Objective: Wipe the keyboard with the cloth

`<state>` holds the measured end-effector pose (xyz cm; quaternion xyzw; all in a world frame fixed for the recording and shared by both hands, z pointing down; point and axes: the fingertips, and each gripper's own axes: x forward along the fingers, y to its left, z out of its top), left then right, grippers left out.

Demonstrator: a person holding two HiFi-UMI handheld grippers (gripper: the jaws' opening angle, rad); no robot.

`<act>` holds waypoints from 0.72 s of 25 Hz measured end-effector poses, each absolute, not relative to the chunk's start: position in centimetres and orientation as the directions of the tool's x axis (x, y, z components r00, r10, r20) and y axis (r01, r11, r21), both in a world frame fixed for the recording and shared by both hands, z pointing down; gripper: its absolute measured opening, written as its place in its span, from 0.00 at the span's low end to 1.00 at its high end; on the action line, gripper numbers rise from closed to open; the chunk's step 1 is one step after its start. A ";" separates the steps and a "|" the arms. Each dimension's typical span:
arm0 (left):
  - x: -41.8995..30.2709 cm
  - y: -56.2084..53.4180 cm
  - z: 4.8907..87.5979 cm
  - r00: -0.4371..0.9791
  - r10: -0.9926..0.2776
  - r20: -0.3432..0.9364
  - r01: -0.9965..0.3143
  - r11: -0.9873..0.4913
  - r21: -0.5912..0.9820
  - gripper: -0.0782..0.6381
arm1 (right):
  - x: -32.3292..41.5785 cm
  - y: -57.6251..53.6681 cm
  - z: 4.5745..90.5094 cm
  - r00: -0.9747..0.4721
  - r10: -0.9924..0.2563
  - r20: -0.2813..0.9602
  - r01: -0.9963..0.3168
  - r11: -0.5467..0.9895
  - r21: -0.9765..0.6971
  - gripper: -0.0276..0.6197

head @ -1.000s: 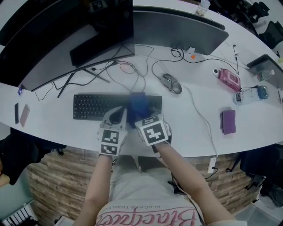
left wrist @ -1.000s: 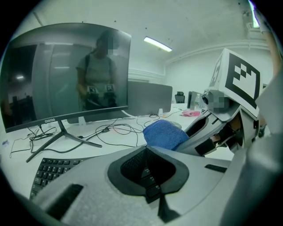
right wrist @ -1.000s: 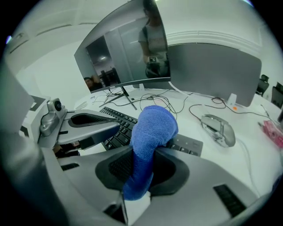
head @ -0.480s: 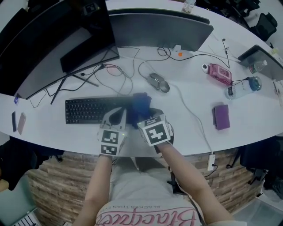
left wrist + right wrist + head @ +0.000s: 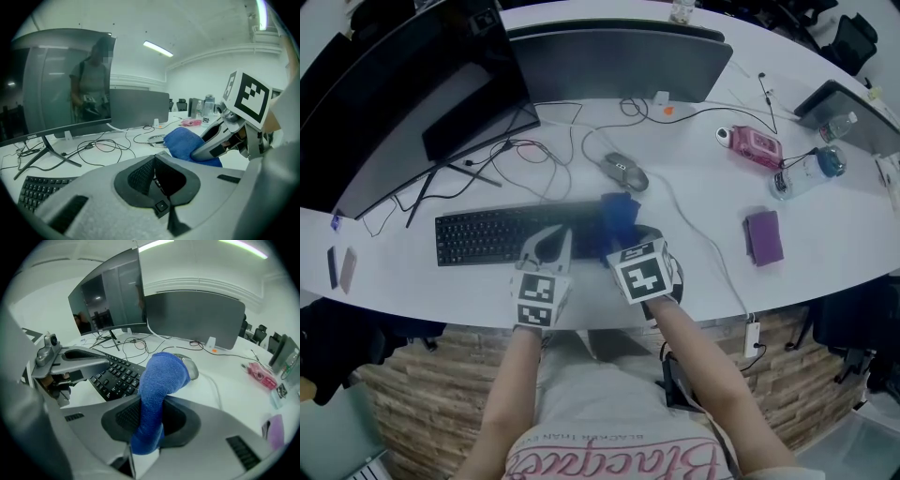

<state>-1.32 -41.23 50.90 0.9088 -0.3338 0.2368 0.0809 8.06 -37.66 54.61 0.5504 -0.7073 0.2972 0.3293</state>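
A black keyboard (image 5: pixel 502 234) lies on the white desk (image 5: pixel 703 202) in front of me. My right gripper (image 5: pixel 630 236) is shut on a blue cloth (image 5: pixel 619 212), which bulges out over the keyboard's right end. In the right gripper view the cloth (image 5: pixel 159 380) rises from between the jaws (image 5: pixel 150 416), with the keys (image 5: pixel 115 376) just left of it. My left gripper (image 5: pixel 549 246) hovers over the keyboard's near edge, left of the cloth, shut with nothing in it. From the left gripper view (image 5: pixel 157 161) the cloth (image 5: pixel 183 143) and the right gripper (image 5: pixel 216 143) show to the right.
A mouse (image 5: pixel 625 172) sits behind the cloth among loose cables (image 5: pixel 539 155). Two monitors (image 5: pixel 412 84) (image 5: pixel 619 58) stand at the back. On the right lie a pink case (image 5: pixel 755 147), a water bottle (image 5: pixel 806 171) and a purple pouch (image 5: pixel 763 236). Two small flat devices (image 5: pixel 340 267) lie far left.
My right gripper has slid a little to the right with the cloth, toward the keyboard's right end. The left gripper has stayed where it was, and the head view has shifted.
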 end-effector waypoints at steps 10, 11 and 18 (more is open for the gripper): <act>-2.4 -40.9 48.8 0.674 -0.578 0.460 -0.640 -0.768 -0.027 0.12 | 10.9 -35.7 52.3 -0.081 -0.643 0.761 -0.991 0.132 0.006 0.18; -2.7 -40.8 48.5 0.675 -0.581 0.454 -0.641 -0.767 -0.028 0.12 | 10.9 -35.6 51.8 -0.072 -0.653 0.753 -0.992 0.126 0.014 0.18; -4.9 -40.7 46.2 0.701 -0.589 0.403 -0.628 -0.777 -0.044 0.12 | 9.1 -34.5 48.3 -0.016 -0.724 0.689 -0.998 0.053 0.032 0.18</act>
